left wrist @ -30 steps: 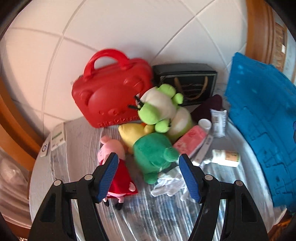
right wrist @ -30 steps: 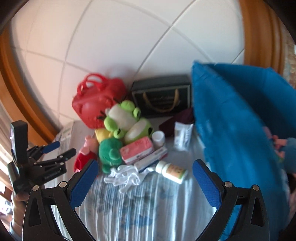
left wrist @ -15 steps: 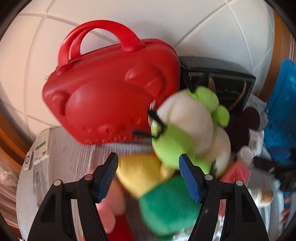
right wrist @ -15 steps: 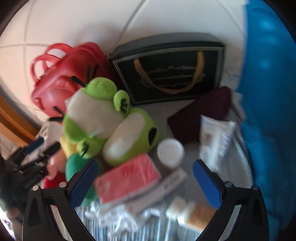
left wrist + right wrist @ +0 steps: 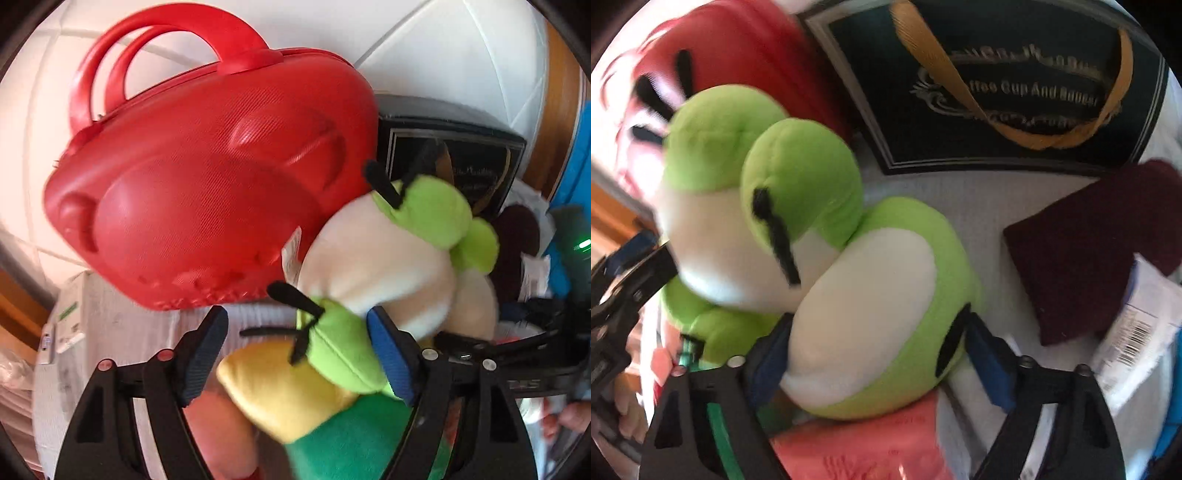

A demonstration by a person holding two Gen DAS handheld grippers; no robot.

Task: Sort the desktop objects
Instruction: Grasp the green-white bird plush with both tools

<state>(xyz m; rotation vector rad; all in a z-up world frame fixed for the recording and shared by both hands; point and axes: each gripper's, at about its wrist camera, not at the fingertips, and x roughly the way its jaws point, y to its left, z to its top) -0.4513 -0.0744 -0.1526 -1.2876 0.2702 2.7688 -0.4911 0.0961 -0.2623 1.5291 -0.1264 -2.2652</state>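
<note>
**Two grippers close in on a frog plush pile**

While both views are blurred by motion, the main things read clearly. The left gripper (image 5: pixel 295 354) has its jaws spread, with the lime and yellow part of the plush heap between the blue pads (image 5: pixel 388 354); the right-hand pad touches the lime fabric, the left-hand one stands apart from it, so nothing is pinched. Just beyond sits the frog (image 5: pixel 388 258), white-bellied with lime limbs and black stitched lashes, leaning against the red case (image 5: pixel 207 192). That case stands upright on the table (image 5: pixel 110 325) with its twin handles up. A yellow plush (image 5: pixel 280 391) and a dark green plush (image 5: pixel 354 443) lie low in the frame, under the frog. Behind the frog stands the black box (image 5: pixel 461 147).

From the right wrist, the right gripper (image 5: pixel 875 354) has its jaws spread around a second frog (image 5: pixel 879 314), a rounded lime and white body. Both pads lie against its sides, but whether they press it I cannot tell. The first frog (image 5: pixel 738 206) rests against it on the left, with the red case (image 5: pixel 738 48) behind. The black box (image 5: pixel 1015 81) carries a gold ribbon and gold lettering. A maroon cloth (image 5: pixel 1089 266) lies right of the frogs, touching a white packet (image 5: pixel 1137 332) with a barcode. A pink pack (image 5: pixel 868 446) lies under the second frog. The left gripper (image 5: pixel 631 280) shows at the left edge.
</note>
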